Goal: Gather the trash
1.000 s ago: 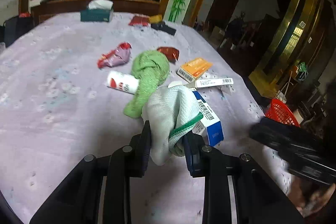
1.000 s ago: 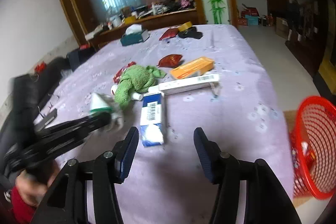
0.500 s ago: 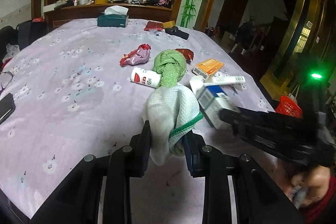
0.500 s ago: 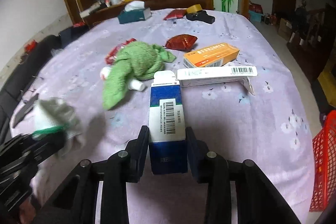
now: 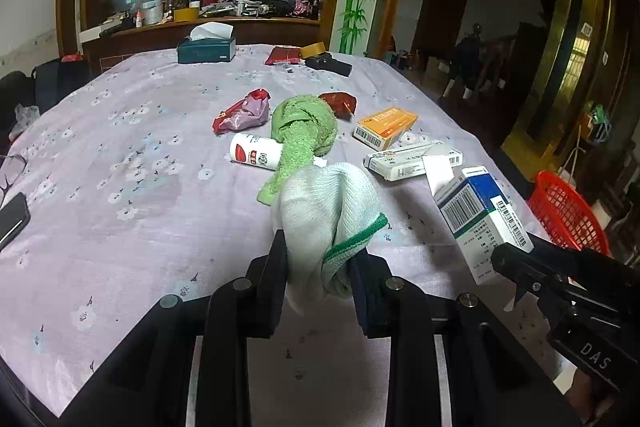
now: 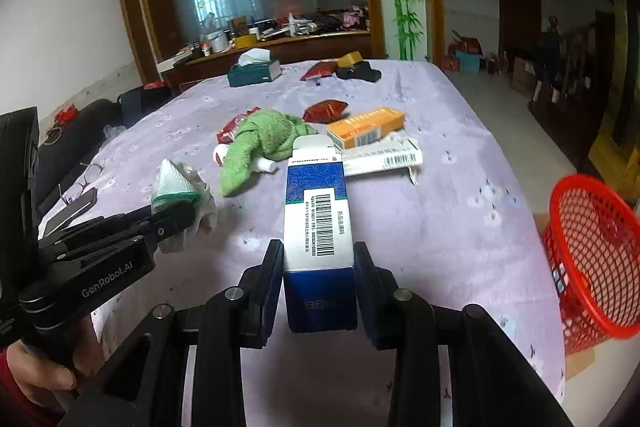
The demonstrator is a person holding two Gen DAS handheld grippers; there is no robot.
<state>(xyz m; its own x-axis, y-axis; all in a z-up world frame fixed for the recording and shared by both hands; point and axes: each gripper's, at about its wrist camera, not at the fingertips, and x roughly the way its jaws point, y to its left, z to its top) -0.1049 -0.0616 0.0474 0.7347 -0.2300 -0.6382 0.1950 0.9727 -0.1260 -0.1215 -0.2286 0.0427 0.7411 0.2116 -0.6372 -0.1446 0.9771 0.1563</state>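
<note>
My left gripper (image 5: 320, 259) is shut on a white cloth with a green edge (image 5: 324, 203), held above the purple tablecloth (image 5: 120, 187). Seen from the right wrist, that same cloth (image 6: 176, 187) sticks out of the left gripper at the left. My right gripper (image 6: 319, 267) is shut on a blue and white carton (image 6: 318, 215), lifted off the table; the carton (image 5: 476, 215) also shows at the right of the left wrist view. On the floor to the right of the table stands a red mesh basket (image 6: 592, 255).
On the cloth lie a green towel (image 5: 304, 135), a white bottle (image 5: 256, 155), an orange box (image 5: 384, 127), a long white box (image 5: 412, 161), red wrappers (image 5: 240, 115) and a tissue box (image 5: 206, 49). A phone (image 5: 12, 219) and glasses lie at the left edge.
My right gripper moved in over the blue and white carton, closed on it and lifted it off the table. The left gripper kept hold of the white cloth with little movement.
</note>
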